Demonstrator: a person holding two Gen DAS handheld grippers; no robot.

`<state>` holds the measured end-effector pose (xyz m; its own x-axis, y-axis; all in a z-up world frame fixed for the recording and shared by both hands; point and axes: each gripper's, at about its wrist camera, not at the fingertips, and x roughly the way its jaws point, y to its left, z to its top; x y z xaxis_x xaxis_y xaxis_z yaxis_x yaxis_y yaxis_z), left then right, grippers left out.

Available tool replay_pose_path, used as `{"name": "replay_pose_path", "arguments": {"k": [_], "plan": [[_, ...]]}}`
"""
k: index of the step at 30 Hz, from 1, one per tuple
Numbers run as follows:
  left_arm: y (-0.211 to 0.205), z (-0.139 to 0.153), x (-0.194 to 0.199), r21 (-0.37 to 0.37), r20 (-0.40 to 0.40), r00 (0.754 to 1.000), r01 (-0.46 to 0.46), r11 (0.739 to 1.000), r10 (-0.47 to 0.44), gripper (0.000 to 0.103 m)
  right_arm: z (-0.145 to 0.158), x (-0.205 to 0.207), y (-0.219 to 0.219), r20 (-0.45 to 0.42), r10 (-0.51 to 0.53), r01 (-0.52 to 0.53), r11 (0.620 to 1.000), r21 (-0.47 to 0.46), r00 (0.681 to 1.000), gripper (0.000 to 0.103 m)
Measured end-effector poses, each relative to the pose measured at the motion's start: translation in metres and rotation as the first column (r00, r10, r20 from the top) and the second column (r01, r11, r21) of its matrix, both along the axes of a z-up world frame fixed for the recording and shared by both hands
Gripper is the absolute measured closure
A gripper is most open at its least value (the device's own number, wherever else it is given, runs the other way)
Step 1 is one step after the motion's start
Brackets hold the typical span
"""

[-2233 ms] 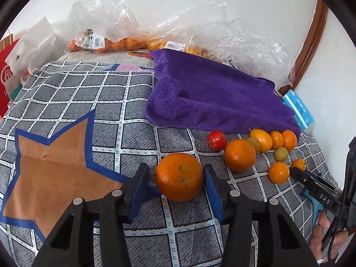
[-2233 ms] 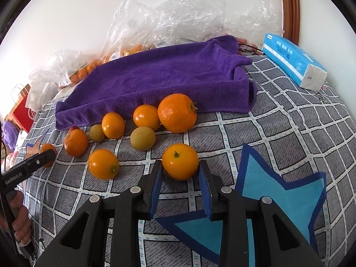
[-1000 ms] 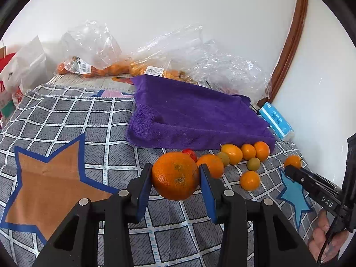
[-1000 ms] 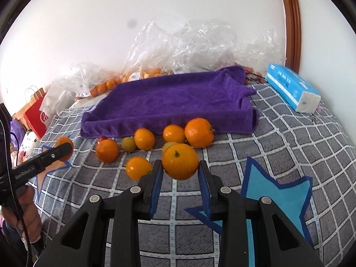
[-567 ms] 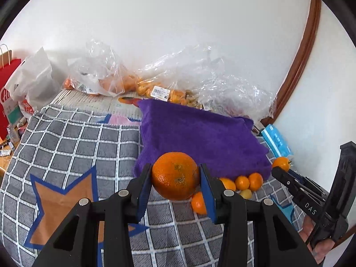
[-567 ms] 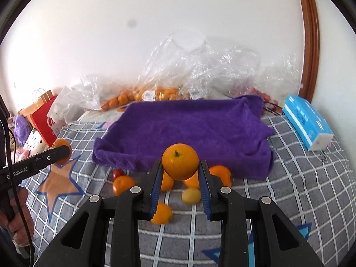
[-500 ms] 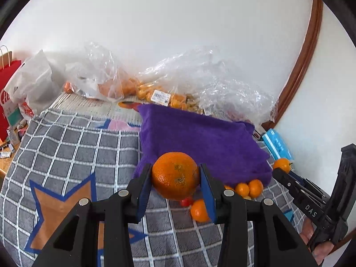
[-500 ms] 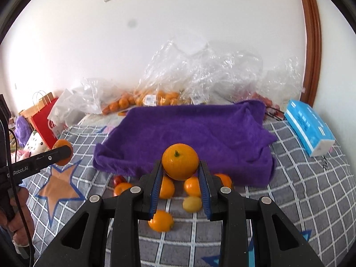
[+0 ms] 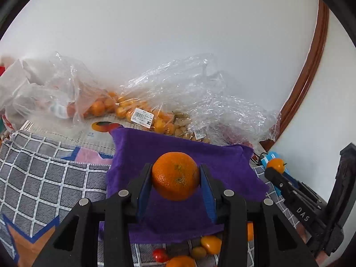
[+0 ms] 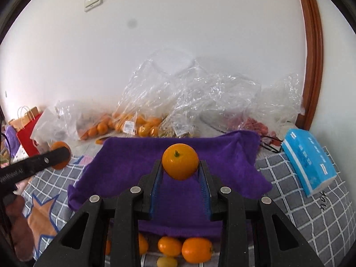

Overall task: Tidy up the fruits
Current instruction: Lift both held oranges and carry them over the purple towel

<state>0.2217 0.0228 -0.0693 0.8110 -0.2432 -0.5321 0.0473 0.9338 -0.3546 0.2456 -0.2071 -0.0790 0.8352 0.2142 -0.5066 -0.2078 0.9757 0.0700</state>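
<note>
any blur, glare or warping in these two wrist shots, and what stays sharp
Left wrist view: the orange in the left gripper is sharp; the door frame bows from fisheye; the plastic bags glint. Right wrist view: the mandarin is crisp, a dark smudge sits on the wall, and black vignette rings the corners.

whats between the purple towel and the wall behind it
Clear plastic bags of fruit are heaped between the purple towel and the white wall, as both wrist views show.

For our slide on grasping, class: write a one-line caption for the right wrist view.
Right gripper holds an orange over the purple towel, loose fruit below.
</note>
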Motion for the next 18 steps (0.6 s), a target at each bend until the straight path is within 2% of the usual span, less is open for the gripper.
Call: {"name": "replay_pose_path", "arguments": {"k": [4, 10, 16, 18], "plan": [[-0.004, -0.017, 0.012, 0.015, 0.007, 1.000, -0.003, 1.000, 0.003, 0.064, -0.005, 0.014, -0.005, 0.015, -0.001, 0.001, 1.000, 0.009, 1.000, 0.071], [-0.002, -0.039, 0.018, -0.026, -0.006, 1.000, 0.003, 1.000, -0.004, 0.064, -0.035, 0.031, -0.020, -0.086, -0.008, 0.011, 0.999, 0.045, 0.996, 0.071], [-0.008, -0.044, 0.015, 0.016, 0.035, 0.999, 0.003, 1.000, -0.004, 0.064, -0.044, 0.037, -0.033, -0.108, -0.043, 0.048, 0.998, 0.049, 0.993, 0.071], [-0.009, -0.047, 0.019, 0.027, 0.024, 1.000, 0.009, 1.000, -0.010, 0.064, -0.045, 0.038, -0.035, -0.112, -0.044, 0.051, 0.997, 0.052, 0.993, 0.071]]}}
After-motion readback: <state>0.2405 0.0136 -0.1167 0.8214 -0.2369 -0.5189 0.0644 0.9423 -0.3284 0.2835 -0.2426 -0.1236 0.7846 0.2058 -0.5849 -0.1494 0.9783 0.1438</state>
